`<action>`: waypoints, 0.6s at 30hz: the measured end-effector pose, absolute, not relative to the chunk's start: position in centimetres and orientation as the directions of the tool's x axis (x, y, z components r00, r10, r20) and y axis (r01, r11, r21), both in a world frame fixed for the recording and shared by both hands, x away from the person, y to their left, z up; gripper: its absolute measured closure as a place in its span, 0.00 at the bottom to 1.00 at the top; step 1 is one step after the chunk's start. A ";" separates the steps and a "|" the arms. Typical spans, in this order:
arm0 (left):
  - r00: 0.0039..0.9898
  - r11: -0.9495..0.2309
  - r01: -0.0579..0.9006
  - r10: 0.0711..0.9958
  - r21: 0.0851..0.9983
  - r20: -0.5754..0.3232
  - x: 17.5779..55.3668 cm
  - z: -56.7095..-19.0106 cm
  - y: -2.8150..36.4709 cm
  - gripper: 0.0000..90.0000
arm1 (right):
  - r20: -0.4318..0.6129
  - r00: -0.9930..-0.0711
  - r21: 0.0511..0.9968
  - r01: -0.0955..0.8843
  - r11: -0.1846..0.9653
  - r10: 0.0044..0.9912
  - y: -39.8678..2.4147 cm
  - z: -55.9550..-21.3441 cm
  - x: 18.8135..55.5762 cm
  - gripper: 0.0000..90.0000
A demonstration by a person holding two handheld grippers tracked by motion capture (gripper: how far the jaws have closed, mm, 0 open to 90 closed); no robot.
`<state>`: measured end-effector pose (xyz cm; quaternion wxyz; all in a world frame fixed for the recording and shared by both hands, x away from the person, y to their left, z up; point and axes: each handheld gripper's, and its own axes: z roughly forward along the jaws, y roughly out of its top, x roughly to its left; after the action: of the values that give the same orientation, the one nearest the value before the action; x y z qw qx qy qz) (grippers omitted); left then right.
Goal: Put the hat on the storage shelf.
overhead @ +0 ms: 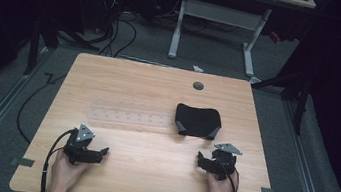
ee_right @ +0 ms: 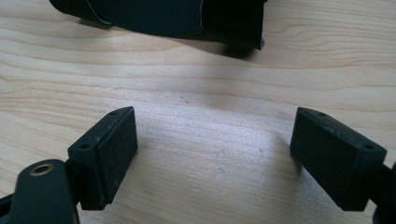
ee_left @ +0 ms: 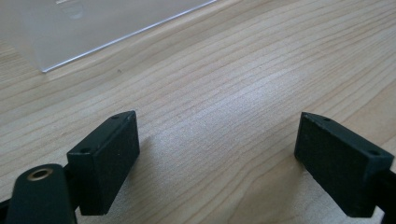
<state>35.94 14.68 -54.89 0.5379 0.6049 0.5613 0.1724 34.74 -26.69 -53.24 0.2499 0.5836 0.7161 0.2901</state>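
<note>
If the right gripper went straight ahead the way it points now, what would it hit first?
Most likely the black folded object. The right gripper is open over bare wooden table, with the object ahead, slightly to the left in the right gripper view. The high view agrees; the exact heading is hard to judge.

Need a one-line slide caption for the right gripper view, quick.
Open right gripper low over the wooden table, empty, a black object lying just ahead.
</note>
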 end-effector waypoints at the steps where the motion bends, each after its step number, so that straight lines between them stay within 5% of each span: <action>1: 0.310 0.209 0.494 0.865 0.844 -0.395 35.9 -54.9 14.7 0.16 | -0.019 -0.194 0.707 0.691 0.151 0.981 -26.7 -53.2 34.7 0.17; 18: 0.306 0.210 0.491 0.867 0.846 -0.393 35.9 -54.9 14.7 0.17 | -0.014 -0.216 0.705 0.690 0.162 0.976 -27.0 -53.2 34.4 0.19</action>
<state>35.93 14.68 -54.88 0.5373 0.6035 0.5625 0.1752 34.44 -27.00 -53.19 0.2441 0.5768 0.7223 0.2935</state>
